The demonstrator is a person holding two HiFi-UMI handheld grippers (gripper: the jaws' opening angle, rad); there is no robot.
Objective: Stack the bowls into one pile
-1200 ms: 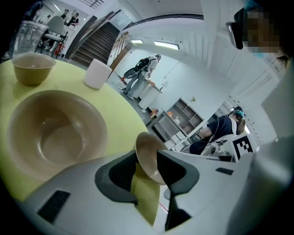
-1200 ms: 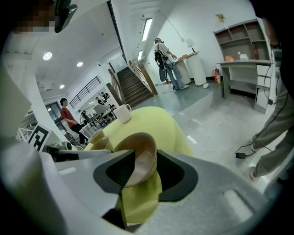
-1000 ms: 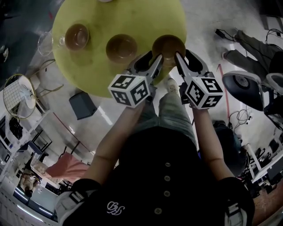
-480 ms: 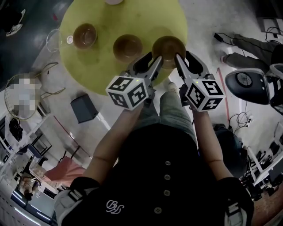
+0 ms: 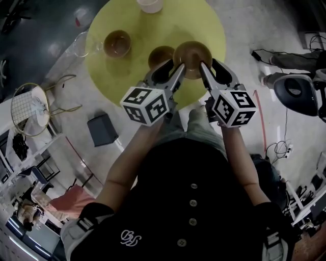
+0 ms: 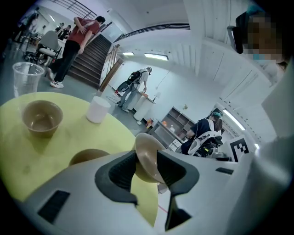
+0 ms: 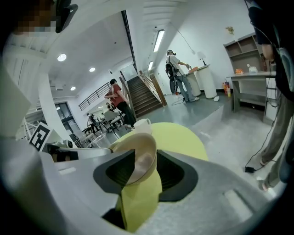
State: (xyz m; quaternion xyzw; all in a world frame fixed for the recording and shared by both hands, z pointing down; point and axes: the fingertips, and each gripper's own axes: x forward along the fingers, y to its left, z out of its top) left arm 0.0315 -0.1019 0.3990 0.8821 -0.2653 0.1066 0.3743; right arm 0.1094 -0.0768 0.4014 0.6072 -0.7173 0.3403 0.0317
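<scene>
Three brown bowls are in the head view over the round yellow table (image 5: 127, 76). One bowl (image 5: 116, 43) stands at the left and a second bowl (image 5: 160, 55) in the middle. The third bowl (image 5: 192, 55) is held up off the table, right beside the middle one. My left gripper (image 5: 172, 71) is shut on its left rim and my right gripper (image 5: 214, 70) on its right rim. The left gripper view shows the held bowl's rim (image 6: 148, 158) pinched between the jaws. In the right gripper view the held bowl's opposite rim (image 7: 140, 158) is pinched the same way.
A white cup (image 5: 150, 5) stands at the table's far edge. A clear plastic cup (image 5: 81, 45) is at the left edge. A dark box (image 5: 102, 130) and a wire-frame stool (image 5: 28, 109) are on the floor to the left. People stand by the stairs (image 6: 76, 36).
Both grippers have risen with the bowl between them. It has left the table and moved left, and now hangs right next to the middle bowl.
</scene>
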